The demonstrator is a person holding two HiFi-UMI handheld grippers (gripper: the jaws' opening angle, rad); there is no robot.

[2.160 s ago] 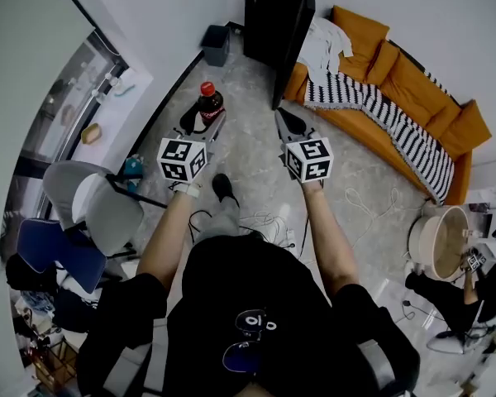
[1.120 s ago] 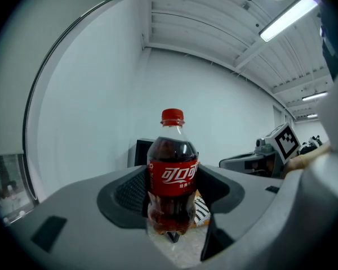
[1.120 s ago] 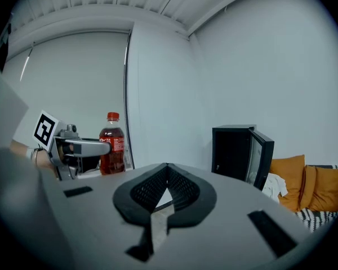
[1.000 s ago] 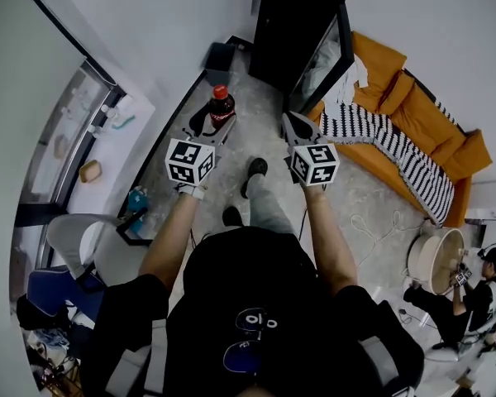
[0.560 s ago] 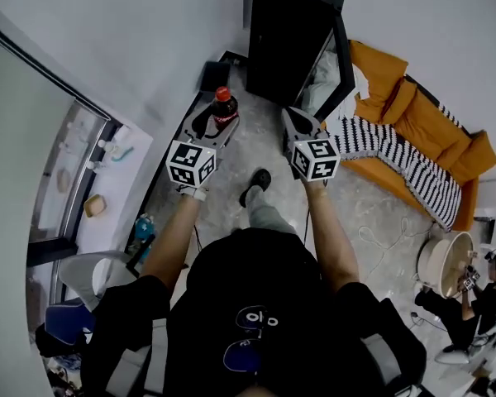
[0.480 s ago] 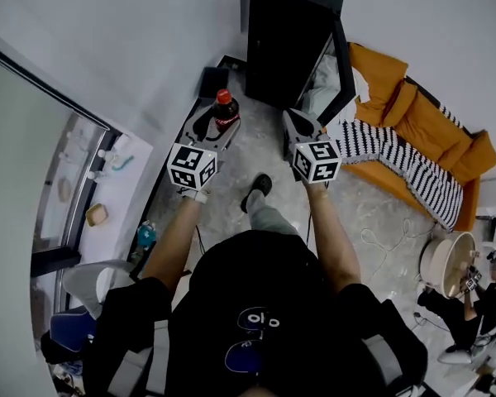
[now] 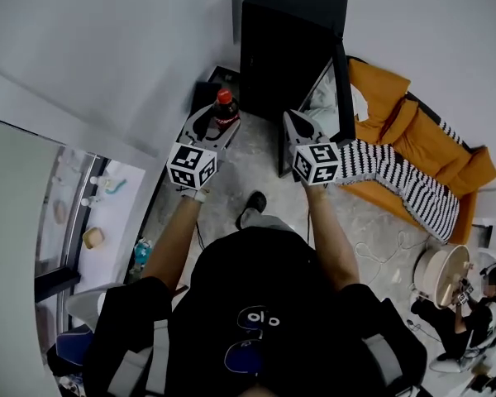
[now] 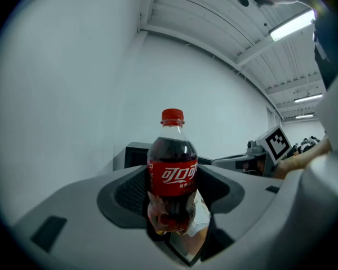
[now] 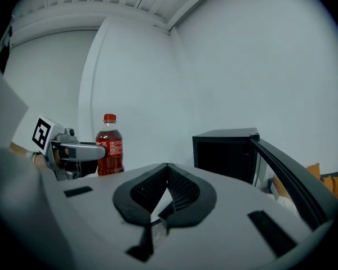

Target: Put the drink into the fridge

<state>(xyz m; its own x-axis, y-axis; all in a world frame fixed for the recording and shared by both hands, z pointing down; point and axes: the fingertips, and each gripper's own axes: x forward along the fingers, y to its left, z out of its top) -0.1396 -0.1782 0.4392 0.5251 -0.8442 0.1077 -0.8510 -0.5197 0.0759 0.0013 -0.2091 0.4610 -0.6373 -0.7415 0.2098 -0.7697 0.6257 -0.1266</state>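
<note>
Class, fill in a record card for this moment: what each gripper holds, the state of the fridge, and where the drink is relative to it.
left gripper: shut on the cola bottle, which is upright with its red cap on
right gripper: fingers together, nothing between them
fridge: black, door open
bottle position: outside the fridge, to its left in the head view
task state: drink not yet in the fridge
</note>
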